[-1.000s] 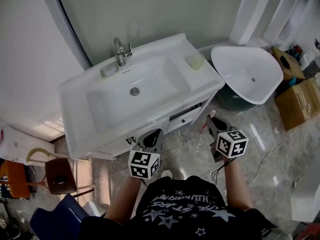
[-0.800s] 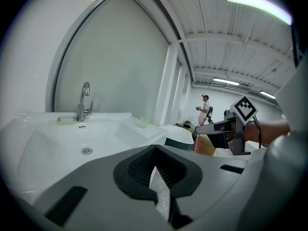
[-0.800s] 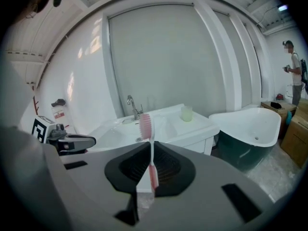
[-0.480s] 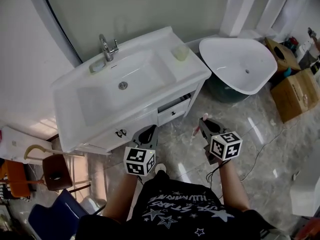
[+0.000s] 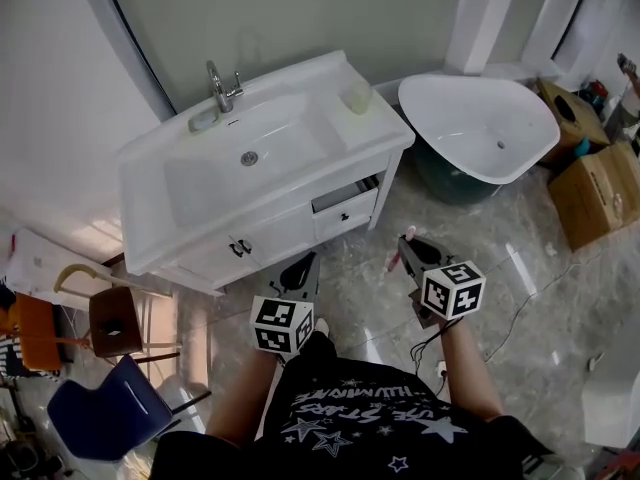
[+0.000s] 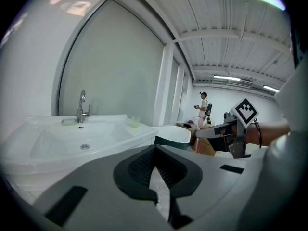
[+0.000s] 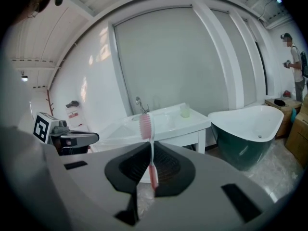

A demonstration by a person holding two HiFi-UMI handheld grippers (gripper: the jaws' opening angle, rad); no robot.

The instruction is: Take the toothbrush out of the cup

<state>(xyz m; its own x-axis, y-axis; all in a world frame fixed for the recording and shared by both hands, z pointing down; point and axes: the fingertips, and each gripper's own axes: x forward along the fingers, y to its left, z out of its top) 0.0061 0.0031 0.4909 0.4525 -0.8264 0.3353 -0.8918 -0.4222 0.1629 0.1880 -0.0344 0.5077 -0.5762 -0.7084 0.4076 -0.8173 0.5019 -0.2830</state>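
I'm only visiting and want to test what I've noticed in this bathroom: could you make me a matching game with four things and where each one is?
Things:
1. toothbrush
2. cup
3. faucet
4. bathtub

Places:
A. standing right of the sink unit in the head view
B. at the sink unit's back edge, behind the bowl
C. clamped in the right claw
D. on the sink unit's right rear corner

Pairs: 1-C, 2-D, 3-B, 4-A

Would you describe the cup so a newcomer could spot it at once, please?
Find the white washbasin unit. On its counter, at the corner nearest the bathtub, stands the cup: pale green and translucent, unlike the flat soap dish beside the faucet.
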